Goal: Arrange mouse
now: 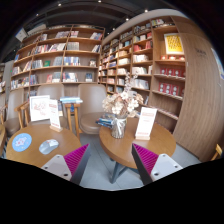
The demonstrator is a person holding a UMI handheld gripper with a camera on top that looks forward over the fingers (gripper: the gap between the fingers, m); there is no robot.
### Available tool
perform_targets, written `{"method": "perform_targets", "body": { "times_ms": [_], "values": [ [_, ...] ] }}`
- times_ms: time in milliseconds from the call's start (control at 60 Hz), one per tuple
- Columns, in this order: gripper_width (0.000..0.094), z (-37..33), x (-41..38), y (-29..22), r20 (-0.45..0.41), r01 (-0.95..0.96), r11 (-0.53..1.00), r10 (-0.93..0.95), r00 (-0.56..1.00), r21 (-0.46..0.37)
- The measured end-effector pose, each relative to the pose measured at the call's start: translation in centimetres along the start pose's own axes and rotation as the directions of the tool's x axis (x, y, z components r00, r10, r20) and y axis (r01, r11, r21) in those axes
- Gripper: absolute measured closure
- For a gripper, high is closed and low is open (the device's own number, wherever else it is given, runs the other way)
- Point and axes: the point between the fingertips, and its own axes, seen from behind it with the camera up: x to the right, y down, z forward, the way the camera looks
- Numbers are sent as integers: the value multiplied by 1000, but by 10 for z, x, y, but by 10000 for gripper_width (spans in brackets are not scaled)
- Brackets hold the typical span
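No mouse shows in the gripper view. My gripper (110, 160) is held high above the grey floor, facing a room with bookshelves. Its two fingers with magenta pads (146, 158) stand wide apart and hold nothing. Just beyond the fingers is a round wooden table (120, 147) with a glass vase of pale flowers (121, 106), a white upright card (146, 122) and a small stack of books (104, 122).
A second round wooden table (30, 150) stands to the left with a blue disc (21, 142), a grey disc (48, 146) and white upright cards (40, 107). Wooden chairs (72, 112) stand behind it. Tall curved bookshelves (140, 60) line the back.
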Motion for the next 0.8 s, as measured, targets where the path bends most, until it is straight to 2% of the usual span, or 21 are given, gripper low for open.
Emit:
{"method": "perform_targets", "body": {
  "times_ms": [400, 800],
  "values": [
    [83, 13, -32, 4, 56, -3, 1000, 4, 998, -20],
    [81, 6, -133, 32, 181, 57, 997, -48, 982, -47]
  ]
}}
